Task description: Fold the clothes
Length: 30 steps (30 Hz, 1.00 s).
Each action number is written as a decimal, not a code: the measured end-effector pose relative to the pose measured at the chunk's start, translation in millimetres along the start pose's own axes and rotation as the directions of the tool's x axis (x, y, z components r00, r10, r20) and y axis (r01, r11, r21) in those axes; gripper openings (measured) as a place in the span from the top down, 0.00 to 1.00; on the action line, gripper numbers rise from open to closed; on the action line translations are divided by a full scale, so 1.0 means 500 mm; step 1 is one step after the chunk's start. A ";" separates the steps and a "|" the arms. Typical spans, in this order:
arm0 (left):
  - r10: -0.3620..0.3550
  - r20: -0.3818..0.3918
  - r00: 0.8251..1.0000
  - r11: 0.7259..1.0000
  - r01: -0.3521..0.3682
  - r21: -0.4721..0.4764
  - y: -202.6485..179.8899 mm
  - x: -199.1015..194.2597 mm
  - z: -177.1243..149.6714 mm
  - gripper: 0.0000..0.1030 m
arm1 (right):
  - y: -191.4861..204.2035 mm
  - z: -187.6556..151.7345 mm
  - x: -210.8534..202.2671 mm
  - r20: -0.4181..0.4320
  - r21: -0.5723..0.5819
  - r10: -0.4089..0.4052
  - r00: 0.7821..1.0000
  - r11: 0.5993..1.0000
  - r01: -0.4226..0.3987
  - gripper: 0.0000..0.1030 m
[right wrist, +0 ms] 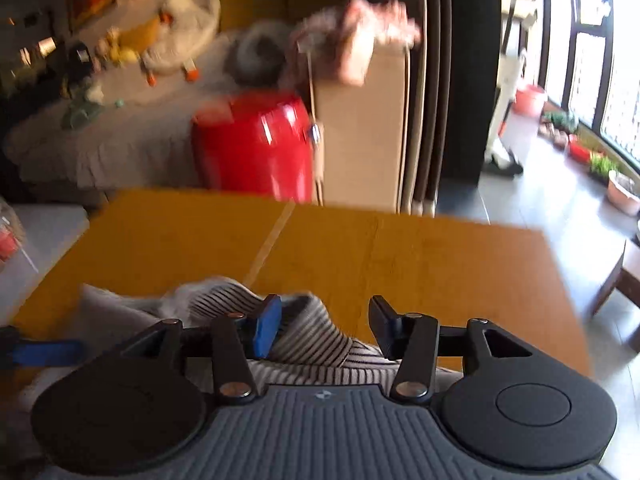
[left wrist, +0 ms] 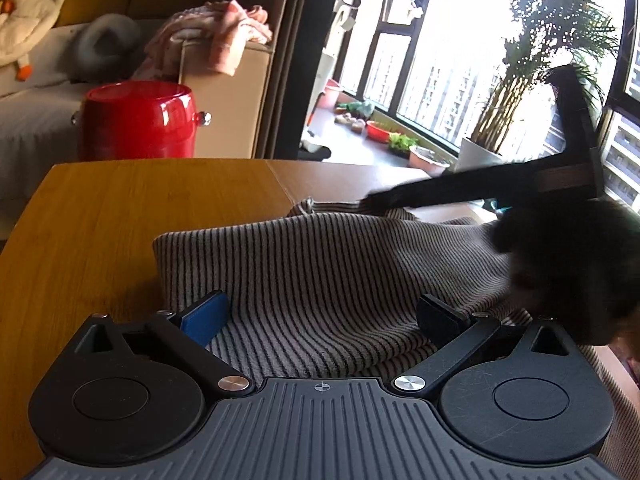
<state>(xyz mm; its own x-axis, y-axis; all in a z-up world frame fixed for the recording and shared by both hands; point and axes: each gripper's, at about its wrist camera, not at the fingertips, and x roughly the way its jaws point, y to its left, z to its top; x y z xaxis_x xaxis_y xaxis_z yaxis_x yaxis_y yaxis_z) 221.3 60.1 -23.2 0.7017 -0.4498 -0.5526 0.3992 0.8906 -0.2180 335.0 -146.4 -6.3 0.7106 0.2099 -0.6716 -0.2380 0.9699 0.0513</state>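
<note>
A grey garment with thin dark stripes (left wrist: 320, 264) lies bunched on the wooden table (left wrist: 132, 220). My left gripper (left wrist: 320, 316) is open, its fingers spread wide low over the garment's near part. My right gripper shows blurred at the right of the left wrist view (left wrist: 560, 264), over the garment's right side. In the right wrist view my right gripper (right wrist: 324, 328) is open above a raised fold of the striped garment (right wrist: 304, 332), which lies between its fingers without being pinched. The left gripper's blue pad (right wrist: 44, 352) shows at the left edge.
A red drum-shaped stool (left wrist: 138, 120) and a beige sofa arm (left wrist: 224, 92) draped with pink cloth stand beyond the table's far edge. A dark wooden frame (left wrist: 520, 184) sits at the table's right. Windows and potted plants (left wrist: 532, 60) lie to the right.
</note>
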 end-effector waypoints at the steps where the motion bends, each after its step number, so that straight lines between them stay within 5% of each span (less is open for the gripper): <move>1: 0.000 0.001 1.000 1.000 0.000 -0.001 0.001 0.000 0.000 0.00 | 0.002 -0.005 0.009 0.007 -0.007 -0.002 1.000 1.000 0.002 0.55; 3: 0.001 0.001 1.000 1.000 -0.001 -0.005 0.002 0.002 0.002 0.00 | 0.006 -0.007 0.000 0.014 -0.015 0.013 1.000 1.000 -0.013 0.81; 6: 0.005 0.011 1.000 1.000 -0.005 -0.025 0.005 -0.004 0.005 0.00 | 0.012 -0.006 -0.035 0.041 -0.014 0.020 0.999 1.000 -0.020 0.93; 11: 0.003 0.021 1.000 0.980 0.001 -0.199 0.053 -0.070 0.037 0.00 | 0.007 0.005 -0.192 0.168 0.009 0.112 0.979 0.993 -0.115 0.94; 17: 0.065 0.127 0.990 0.990 -0.048 -0.133 0.052 -0.198 0.089 0.00 | 0.007 -0.085 -0.409 0.226 0.008 0.205 0.952 0.977 -0.213 0.94; 24: 0.020 0.130 0.991 0.995 -0.008 -0.095 0.006 -0.266 0.084 0.00 | 0.043 -0.262 -0.522 0.108 0.029 0.286 0.952 0.957 -0.290 0.94; 30: -0.063 -0.001 0.998 0.990 0.063 -0.127 -0.030 -0.250 0.031 0.00 | 0.084 -0.399 -0.524 -0.086 0.013 0.330 0.940 0.944 -0.331 0.92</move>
<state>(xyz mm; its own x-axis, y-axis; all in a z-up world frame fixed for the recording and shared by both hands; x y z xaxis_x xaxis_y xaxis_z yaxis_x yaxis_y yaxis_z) 136.8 101.7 61.4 0.6743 -0.5052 -0.5385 0.3639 0.8620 -0.3530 6.5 -185.1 24.5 0.5322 0.5070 -0.6780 -0.4511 0.8475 0.2797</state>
